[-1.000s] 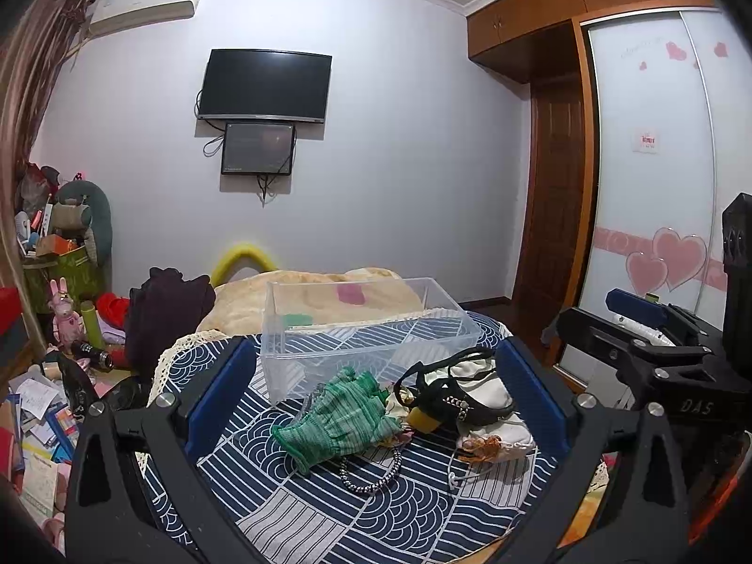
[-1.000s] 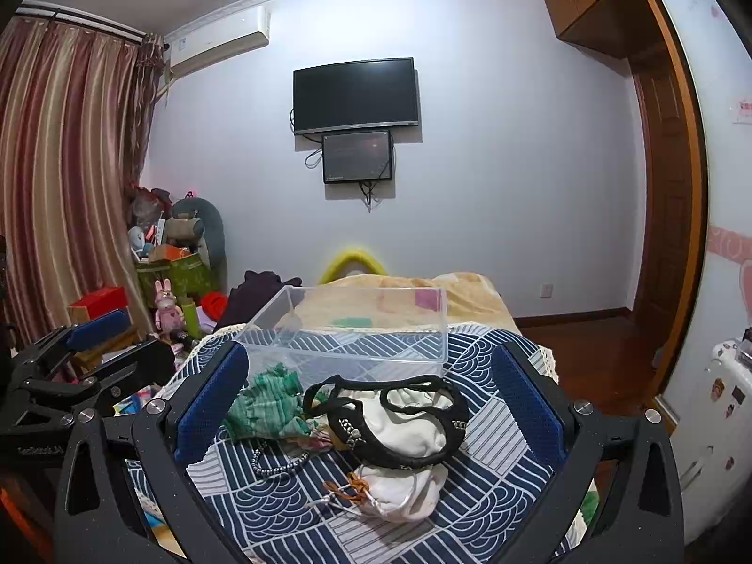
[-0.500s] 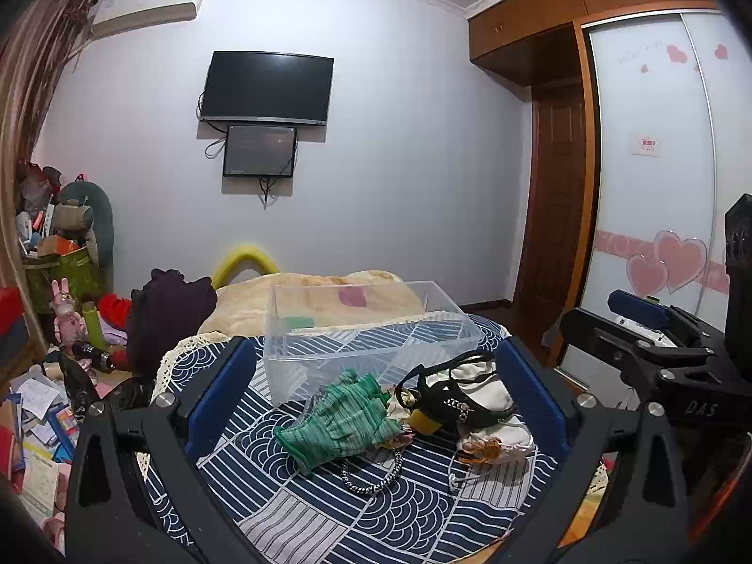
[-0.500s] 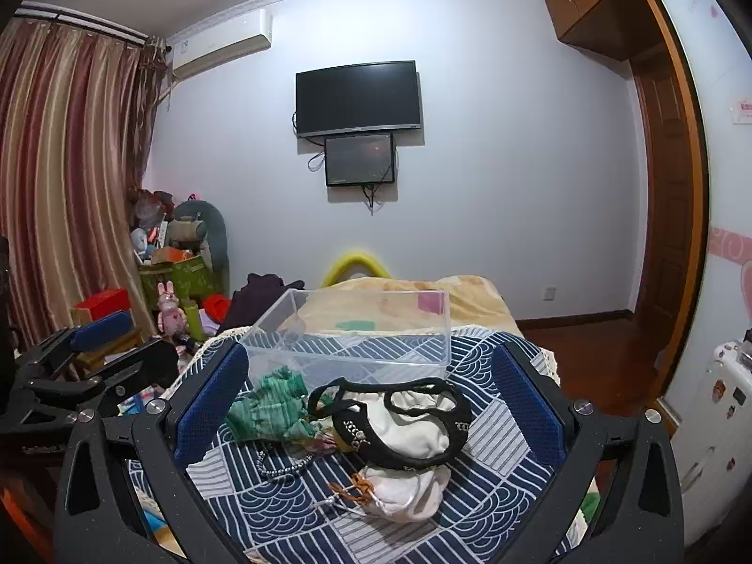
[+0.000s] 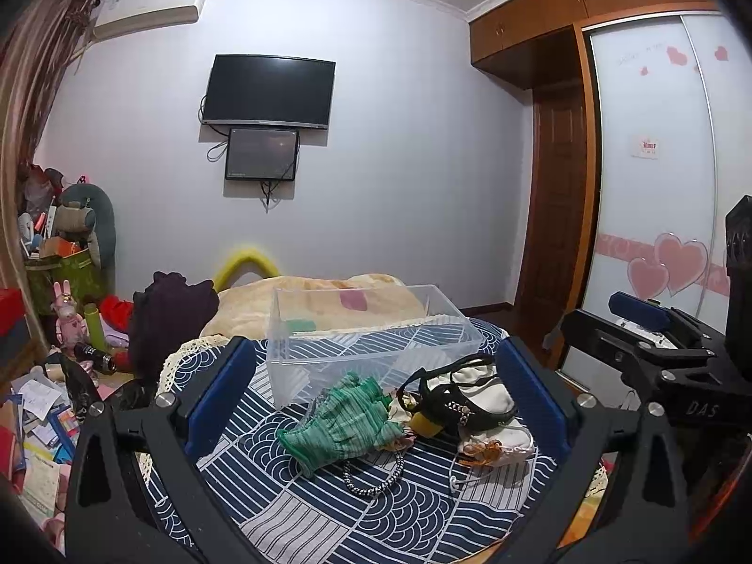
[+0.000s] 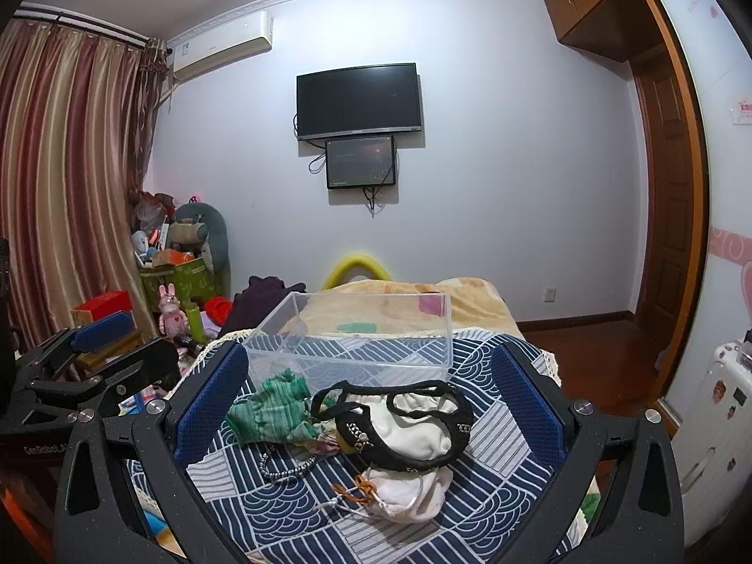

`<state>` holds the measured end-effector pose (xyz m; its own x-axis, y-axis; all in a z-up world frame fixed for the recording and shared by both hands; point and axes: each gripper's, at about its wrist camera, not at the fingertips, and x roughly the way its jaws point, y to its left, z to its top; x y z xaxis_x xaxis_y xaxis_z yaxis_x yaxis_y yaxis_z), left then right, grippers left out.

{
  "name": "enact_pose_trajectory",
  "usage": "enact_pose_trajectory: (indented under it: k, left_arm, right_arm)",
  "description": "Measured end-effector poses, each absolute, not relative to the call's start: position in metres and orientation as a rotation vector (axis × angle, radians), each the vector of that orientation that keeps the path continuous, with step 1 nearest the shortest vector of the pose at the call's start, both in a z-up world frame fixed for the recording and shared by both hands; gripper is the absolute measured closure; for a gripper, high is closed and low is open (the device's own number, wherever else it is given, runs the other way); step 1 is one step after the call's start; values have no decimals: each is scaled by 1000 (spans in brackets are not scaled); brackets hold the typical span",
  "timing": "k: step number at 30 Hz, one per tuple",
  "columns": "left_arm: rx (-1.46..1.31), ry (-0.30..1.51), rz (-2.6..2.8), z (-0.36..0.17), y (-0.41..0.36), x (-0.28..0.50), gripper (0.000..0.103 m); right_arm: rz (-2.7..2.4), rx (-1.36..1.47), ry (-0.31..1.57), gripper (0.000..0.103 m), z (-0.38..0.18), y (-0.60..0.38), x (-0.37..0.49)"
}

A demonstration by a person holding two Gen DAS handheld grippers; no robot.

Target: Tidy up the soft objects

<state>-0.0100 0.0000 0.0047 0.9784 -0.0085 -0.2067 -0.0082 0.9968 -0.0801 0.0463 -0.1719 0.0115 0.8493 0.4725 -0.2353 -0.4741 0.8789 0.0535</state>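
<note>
A green striped cloth [image 5: 345, 416] [image 6: 270, 409] lies on a blue patterned table cover [image 5: 399, 512] [image 6: 310, 503], in front of an empty clear plastic box [image 5: 371, 333] [image 6: 357, 333]. Beside it lie a cream bag with black straps [image 5: 465, 397] [image 6: 413, 427], a small white drawstring pouch [image 5: 498, 442] [image 6: 409, 493] and a bead string [image 5: 371, 479] [image 6: 286, 463]. My left gripper [image 5: 376, 395] and right gripper [image 6: 369, 395] are both open and empty, held above the pile and apart from it.
The right gripper's body [image 5: 658, 357] shows at the right of the left wrist view; the left gripper's body [image 6: 80, 376] shows at the left of the right wrist view. A bed with a beige blanket [image 6: 423, 296] lies behind. Floor clutter [image 5: 51, 352] is at the left.
Both views have shifted slightly; the objects sit a little lower in the frames. Nothing on the table has moved.
</note>
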Motion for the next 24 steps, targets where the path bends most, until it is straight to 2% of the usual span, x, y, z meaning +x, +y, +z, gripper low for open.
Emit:
enact_pose_trajectory:
  k: [24]
  left_arm:
    - [-107, 240, -24, 0, 7, -2, 0]
  right_arm:
    - [483, 3, 227, 0, -2, -176, 55]
